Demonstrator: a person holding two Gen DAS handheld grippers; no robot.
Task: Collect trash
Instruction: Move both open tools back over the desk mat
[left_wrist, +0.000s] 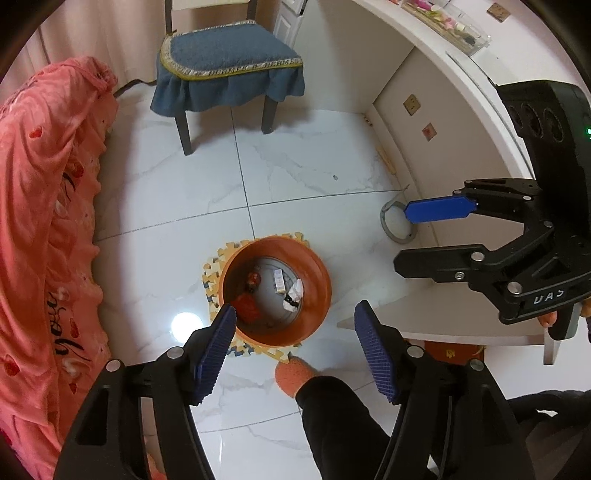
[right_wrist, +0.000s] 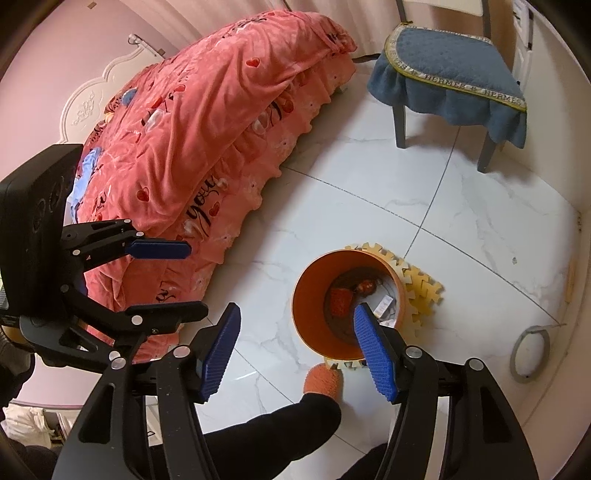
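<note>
**Two hand-held grippers hang open over the orange bin**

Both tools are pointing steeply down at the floor, and both are released with nothing between the blue pads. Left hand-held gripper (left_wrist: 295, 334) frames the orange trash bin (left_wrist: 317, 275) from directly above; right hand-held gripper (right_wrist: 297, 338) sits beside it, its right pad crossing the bin's near rim in its own view. Neither touches the bin.

Look inside the bin: a crumpled red wrapper (left_wrist: 248, 308) lies against the left wall, a small red-and-dark item (left_wrist: 253, 280) just behind it, a small pale carton (left_wrist: 279, 280) near the middle, and a scrunched white paper with dark print (left_wrist: 293, 295) to the right of that. That's the trash, all of it resting on the grey bottom, none of it in either grip.

The bin stands upright on a yellow and blue foam puzzle mat (left_wrist: 218, 258) on the white marble-look floor tiles (left_wrist: 306, 162). A person's foot in an orange fuzzy slipper (left_wrist: 291, 376), dark trouser leg above it, is planted just beside the mat's near edge.

Around the scene: a bed under a pink heart-print quilt (right_wrist: 207, 122) on one side, a chair with a blue cushion cover (left_wrist: 225, 55) further back, a white worktop (left_wrist: 491, 107) curving along the other side, and a grey ring (left_wrist: 393, 230) lying on the floor below it.
</note>
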